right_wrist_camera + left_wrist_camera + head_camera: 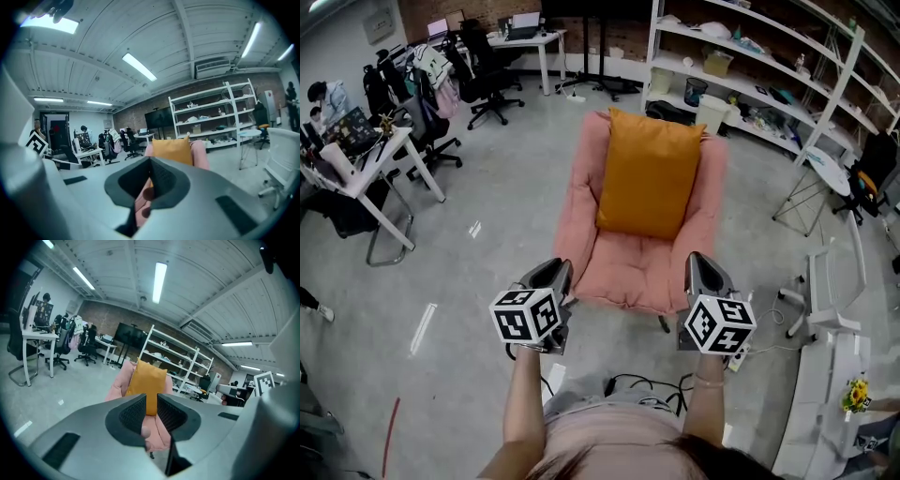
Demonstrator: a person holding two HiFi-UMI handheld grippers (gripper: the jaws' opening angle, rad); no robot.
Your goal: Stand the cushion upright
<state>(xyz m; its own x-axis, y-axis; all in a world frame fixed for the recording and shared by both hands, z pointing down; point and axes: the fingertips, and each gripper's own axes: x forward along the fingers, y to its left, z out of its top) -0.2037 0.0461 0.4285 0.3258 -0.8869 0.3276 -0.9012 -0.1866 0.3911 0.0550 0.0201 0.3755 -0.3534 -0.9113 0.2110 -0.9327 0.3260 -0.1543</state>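
Note:
An orange cushion (pixel 649 173) stands upright against the back of a pink padded chair (pixel 628 270). In the left gripper view the cushion (pixel 146 379) shows straight ahead, and the right gripper view also has the cushion (pixel 172 150) ahead. My left gripper (pixel 558 274) hovers at the chair seat's front left corner, apart from the cushion. Its jaws (pixel 151 405) stand a little apart with nothing between them. My right gripper (pixel 701 267) hovers at the seat's front right corner. Its jaws (pixel 150 172) are shut and hold nothing.
Desks (pixel 380 164) and black office chairs (pixel 487 80) fill the left and back. White shelving (pixel 750 84) runs along the back right. A white folding table (pixel 825 169) and white furniture (pixel 825 375) stand at the right. Cables (pixel 642 384) lie on the floor near my feet.

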